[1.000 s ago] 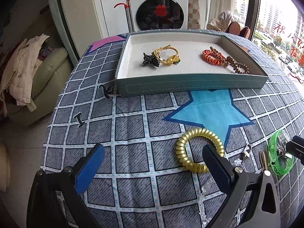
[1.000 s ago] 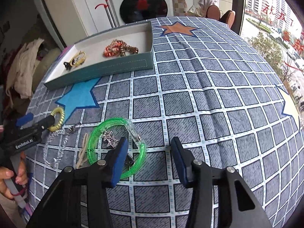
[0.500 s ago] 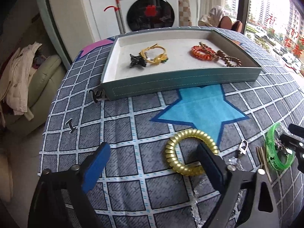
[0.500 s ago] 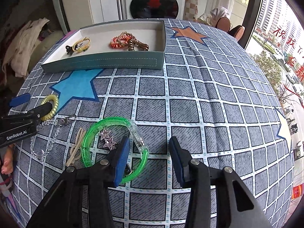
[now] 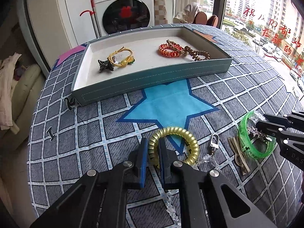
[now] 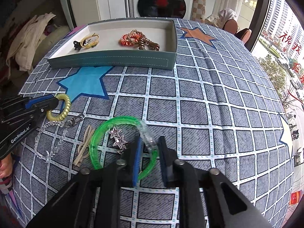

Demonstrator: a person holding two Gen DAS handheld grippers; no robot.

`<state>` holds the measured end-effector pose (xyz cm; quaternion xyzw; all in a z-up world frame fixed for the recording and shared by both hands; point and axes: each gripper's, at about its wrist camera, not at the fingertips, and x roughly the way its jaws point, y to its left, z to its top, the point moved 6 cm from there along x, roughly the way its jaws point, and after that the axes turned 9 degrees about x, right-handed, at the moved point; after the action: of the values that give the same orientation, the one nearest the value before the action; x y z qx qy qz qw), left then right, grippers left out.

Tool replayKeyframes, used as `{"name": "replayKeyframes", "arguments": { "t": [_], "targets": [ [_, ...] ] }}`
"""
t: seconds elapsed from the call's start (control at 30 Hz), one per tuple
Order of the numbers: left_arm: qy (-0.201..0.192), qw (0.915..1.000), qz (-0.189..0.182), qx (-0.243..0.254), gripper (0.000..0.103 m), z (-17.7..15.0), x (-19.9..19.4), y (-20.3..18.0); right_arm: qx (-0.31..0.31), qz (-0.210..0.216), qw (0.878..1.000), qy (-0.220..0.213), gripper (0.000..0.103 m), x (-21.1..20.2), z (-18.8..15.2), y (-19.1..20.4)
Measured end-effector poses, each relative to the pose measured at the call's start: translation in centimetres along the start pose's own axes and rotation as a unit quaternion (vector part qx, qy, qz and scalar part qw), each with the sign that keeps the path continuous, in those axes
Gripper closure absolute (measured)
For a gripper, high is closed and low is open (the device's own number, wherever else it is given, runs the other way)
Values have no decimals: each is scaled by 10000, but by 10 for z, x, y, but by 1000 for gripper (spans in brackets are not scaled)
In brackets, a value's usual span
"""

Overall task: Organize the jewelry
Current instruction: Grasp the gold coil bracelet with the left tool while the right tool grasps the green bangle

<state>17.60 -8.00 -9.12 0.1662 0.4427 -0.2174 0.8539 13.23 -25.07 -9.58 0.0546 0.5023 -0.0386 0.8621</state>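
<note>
Ahead: white front-loading washing machine (image 5: 126,9) against white cabinets (image 5: 57,19).
Right: tall window (image 5: 266,19), daylight, towers outside.
Left: cream sofa (image 5: 20,95) heaped with clothes (image 6: 28,38).

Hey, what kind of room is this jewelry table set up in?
Probably a lived-in apartment, likely high up: a front-loading washing machine stands behind the table, clothes lie heaped on a cream sofa, and tall residential towers show through the big window.

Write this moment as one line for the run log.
left gripper: just closed on gold coil bracelet | right gripper: just closed on green bangle | tray: not reached
</note>
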Motion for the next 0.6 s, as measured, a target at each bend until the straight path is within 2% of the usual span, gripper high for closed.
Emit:
{"name": "replayKeyframes", "arguments": {
  "t": [0.1,0.6],
  "targets": [
    [-17,9999,-86,-109,72,-1,-1,3,45,28,10000,-31,91,0,0,1],
    [-260,9988,-200,-356,72,5,-17,13,587,410,9970,-296,91,-24,13,-13]
  ]
}}
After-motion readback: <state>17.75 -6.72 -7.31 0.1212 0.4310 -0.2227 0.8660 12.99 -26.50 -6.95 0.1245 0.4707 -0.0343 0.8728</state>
